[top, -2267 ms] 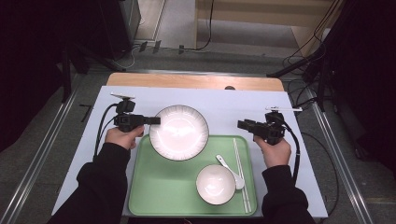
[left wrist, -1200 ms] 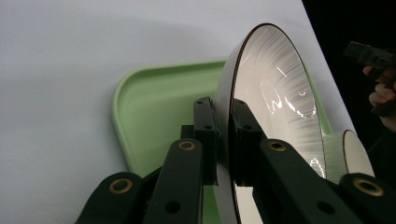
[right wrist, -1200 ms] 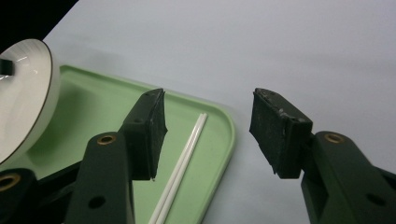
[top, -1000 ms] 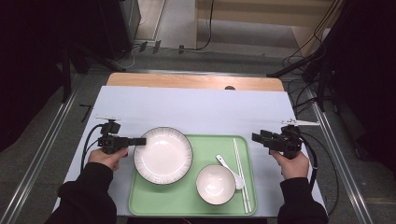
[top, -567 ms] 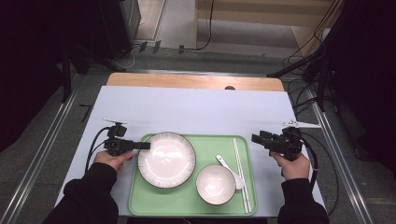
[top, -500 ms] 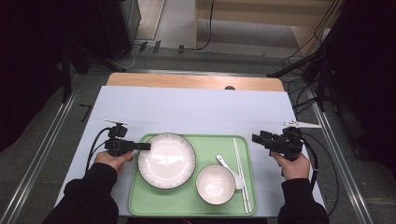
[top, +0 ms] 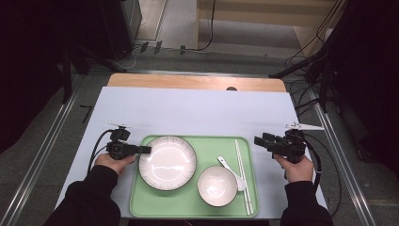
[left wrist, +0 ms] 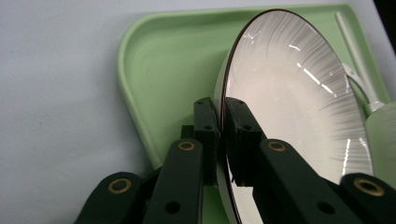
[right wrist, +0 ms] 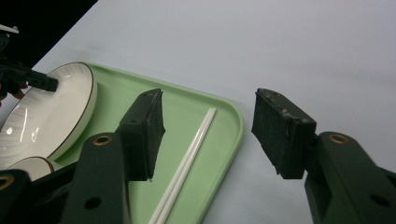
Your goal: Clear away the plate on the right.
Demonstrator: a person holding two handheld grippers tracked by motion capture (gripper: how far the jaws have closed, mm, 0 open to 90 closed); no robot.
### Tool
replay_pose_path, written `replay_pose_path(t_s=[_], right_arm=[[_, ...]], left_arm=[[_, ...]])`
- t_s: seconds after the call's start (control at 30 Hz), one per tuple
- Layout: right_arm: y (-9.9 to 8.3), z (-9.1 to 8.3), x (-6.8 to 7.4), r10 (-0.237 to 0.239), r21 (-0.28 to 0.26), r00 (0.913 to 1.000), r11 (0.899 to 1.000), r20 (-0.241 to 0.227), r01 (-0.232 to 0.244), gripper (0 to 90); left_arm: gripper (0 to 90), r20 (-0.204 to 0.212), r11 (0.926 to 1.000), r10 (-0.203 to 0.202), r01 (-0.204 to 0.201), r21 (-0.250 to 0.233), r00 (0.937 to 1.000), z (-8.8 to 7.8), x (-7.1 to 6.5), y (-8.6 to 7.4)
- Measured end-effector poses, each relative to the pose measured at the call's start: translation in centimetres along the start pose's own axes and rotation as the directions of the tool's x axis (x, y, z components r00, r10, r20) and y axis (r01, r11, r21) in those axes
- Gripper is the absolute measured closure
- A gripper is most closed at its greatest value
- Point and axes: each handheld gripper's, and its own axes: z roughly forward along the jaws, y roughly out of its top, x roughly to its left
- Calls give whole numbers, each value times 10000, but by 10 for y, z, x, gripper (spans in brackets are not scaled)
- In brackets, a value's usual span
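White table [top: 197, 110], green tray [top: 188, 207] near me. My left gripper [top: 141, 149] fingers pinch the plate [top: 167, 162] rim at tray's left end. Right gripper [top: 261, 141] fingers gape, holding nothing, right of tray.

One round white ribbed plate [top: 167, 162], one small white bowl [top: 217, 186], one white ceramic spoon [top: 231, 170] and one pair of white chopsticks [top: 243, 175] crowd one pale green plastic tray [top: 188, 205], lower centre of the frame; two black grippers flank it.
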Motion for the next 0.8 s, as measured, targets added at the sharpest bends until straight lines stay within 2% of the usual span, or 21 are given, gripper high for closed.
replay_pose_path(t_s=[0.1,0.17,0.23,0.33,0.5,0.7,0.8], right_arm=[[-1,-2,0,-14,18,10000,10000,-17,14,439],[-2,-2,0,14,41,10000,10000,-37,-14,438],[-3,-2,0,-20,81,10000,10000,-50,20,437],[-4,-2,1,-79,51,9999,10000,-63,79,437],[-8,-3,4,-249,63,9996,9997,-103,250,433],[-14,-8,9,-520,45,9986,9986,-75,521,412],[-18,-9,13,-694,124,9976,9975,13,694,400]], left_arm=[[828,-228,9997,207,-204,158,9995,2,-1,-1],[816,-285,9994,335,-333,89,9990,2,-2,-1],[759,-315,9981,609,-611,-56,9976,0,-5,-1],[711,-511,9926,1118,-1140,-421,9924,-4,-10,-2],[619,-622,9855,1354,-1409,-949,9888,-11,-12,-2],[530,-758,9763,1588,-1680,-1365,9844,-23,-15,-4],[487,-817,9685,1931,-2033,-1437,9778,-29,-18,-7]])
